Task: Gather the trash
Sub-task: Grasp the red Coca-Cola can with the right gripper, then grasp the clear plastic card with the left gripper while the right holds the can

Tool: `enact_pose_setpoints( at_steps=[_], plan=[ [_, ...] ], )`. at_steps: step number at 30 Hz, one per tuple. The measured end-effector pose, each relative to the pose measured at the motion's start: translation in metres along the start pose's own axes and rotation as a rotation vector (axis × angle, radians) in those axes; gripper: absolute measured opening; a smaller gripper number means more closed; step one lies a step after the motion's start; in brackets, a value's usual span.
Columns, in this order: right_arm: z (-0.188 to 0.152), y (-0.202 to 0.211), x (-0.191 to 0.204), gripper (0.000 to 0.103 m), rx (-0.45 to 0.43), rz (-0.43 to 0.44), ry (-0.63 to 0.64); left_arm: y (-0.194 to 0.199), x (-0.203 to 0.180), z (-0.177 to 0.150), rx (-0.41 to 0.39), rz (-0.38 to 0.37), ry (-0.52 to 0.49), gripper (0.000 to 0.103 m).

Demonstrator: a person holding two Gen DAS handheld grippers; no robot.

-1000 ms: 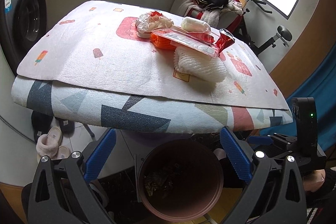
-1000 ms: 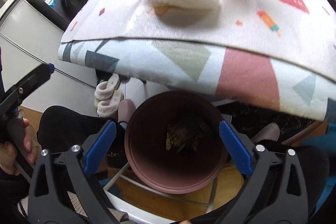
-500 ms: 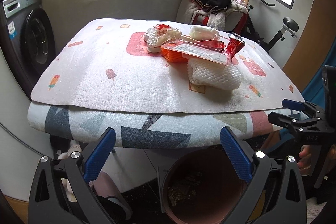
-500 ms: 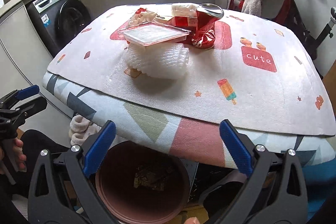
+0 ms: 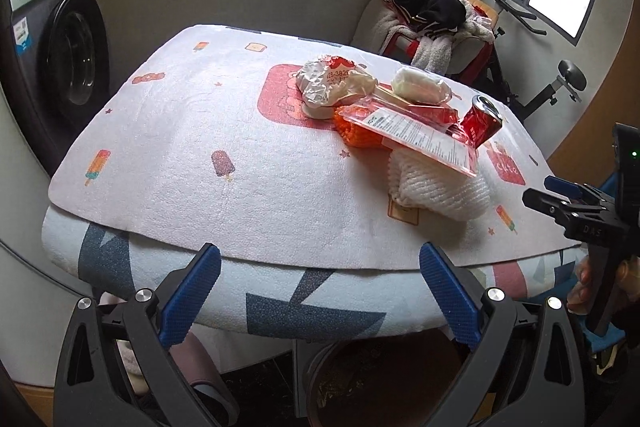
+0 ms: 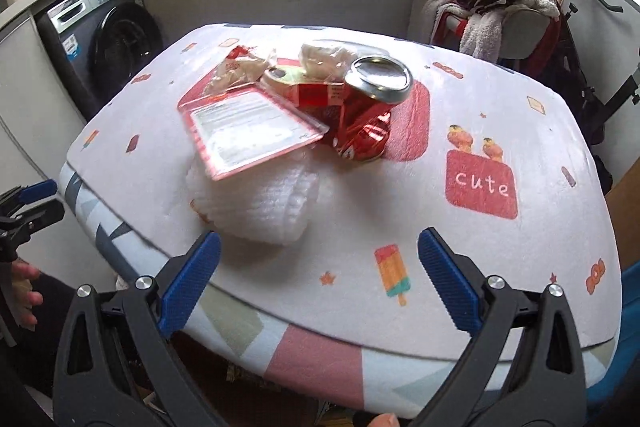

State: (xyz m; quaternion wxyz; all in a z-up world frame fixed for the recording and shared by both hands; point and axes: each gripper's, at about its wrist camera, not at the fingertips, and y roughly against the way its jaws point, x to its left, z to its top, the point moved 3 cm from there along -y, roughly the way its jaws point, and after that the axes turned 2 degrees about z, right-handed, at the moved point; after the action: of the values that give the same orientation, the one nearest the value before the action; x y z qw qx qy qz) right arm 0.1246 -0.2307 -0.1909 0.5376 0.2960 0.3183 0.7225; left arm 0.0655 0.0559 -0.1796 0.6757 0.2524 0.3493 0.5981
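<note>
A heap of trash lies on the cloth-covered table: a white foam net, a flat plastic package resting on it, a crushed red can, an orange net, a crumpled wrapper and a white wad. The brown trash bin stands under the table's near edge. My left gripper is open and holds nothing, just in front of that edge. My right gripper hangs open over the table's front part, close to the foam net.
A washing machine stands at the left wall. A chair piled with clothes and an exercise bike are behind the table. Slippers lie on the floor under the table. A hand holds the other gripper.
Both grippers rose from above the bin to table height. The bin has slid almost out of both views, and the right gripper now hovers over the table near the foam net.
</note>
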Motion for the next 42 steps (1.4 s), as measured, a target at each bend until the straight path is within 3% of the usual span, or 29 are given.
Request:
enact_pose_setpoints(
  at_steps=[9, 11, 16, 19, 20, 23, 25, 27, 31, 36, 40, 42],
  plan=[
    [0.05, -0.056, -0.035, 0.095, -0.051, 0.004, -0.169, -0.026, 0.005, 0.021, 0.043, -0.055, 0.072, 0.097],
    [0.059, -0.068, -0.039, 0.08, -0.054, 0.004, -0.195, -0.032, 0.005, 0.024, 0.054, -0.049, 0.086, 0.097],
    [0.069, -0.096, -0.05, 0.059, -0.017, -0.018, -0.241, -0.044, 0.002, 0.03, 0.075, -0.063, 0.12, 0.097],
    [0.067, -0.1, -0.056, 0.029, -0.003, -0.058, -0.24, -0.05, 0.0, 0.036, 0.076, -0.054, 0.124, 0.097],
    [0.066, -0.095, -0.058, 0.024, -0.017, -0.074, -0.242, -0.053, 0.0, 0.038, 0.079, -0.052, 0.133, 0.097],
    [0.063, -0.077, -0.068, 0.023, -0.06, -0.066, -0.263, -0.061, 0.001, 0.044, 0.096, -0.091, 0.187, 0.097],
    [0.061, -0.064, -0.071, 0.023, -0.085, -0.053, -0.267, -0.07, 0.001, 0.05, 0.111, -0.146, 0.235, 0.09],
    [0.059, -0.052, -0.072, 0.023, -0.103, -0.053, -0.254, -0.079, -0.001, 0.058, 0.124, -0.195, 0.281, 0.073],
    [0.052, -0.034, -0.07, 0.023, -0.12, -0.053, -0.229, -0.105, -0.005, 0.07, 0.166, -0.295, 0.418, 0.068],
    [0.035, -0.019, -0.072, 0.023, -0.119, -0.046, -0.244, -0.137, -0.008, 0.083, 0.186, -0.412, 0.586, 0.049],
    [0.02, -0.013, -0.076, 0.023, -0.109, -0.053, -0.237, -0.154, -0.008, 0.091, 0.185, -0.409, 0.63, 0.04],
    [0.014, -0.011, -0.079, 0.023, -0.098, -0.058, -0.238, -0.161, -0.01, 0.091, 0.2, -0.396, 0.625, 0.027]
  ],
)
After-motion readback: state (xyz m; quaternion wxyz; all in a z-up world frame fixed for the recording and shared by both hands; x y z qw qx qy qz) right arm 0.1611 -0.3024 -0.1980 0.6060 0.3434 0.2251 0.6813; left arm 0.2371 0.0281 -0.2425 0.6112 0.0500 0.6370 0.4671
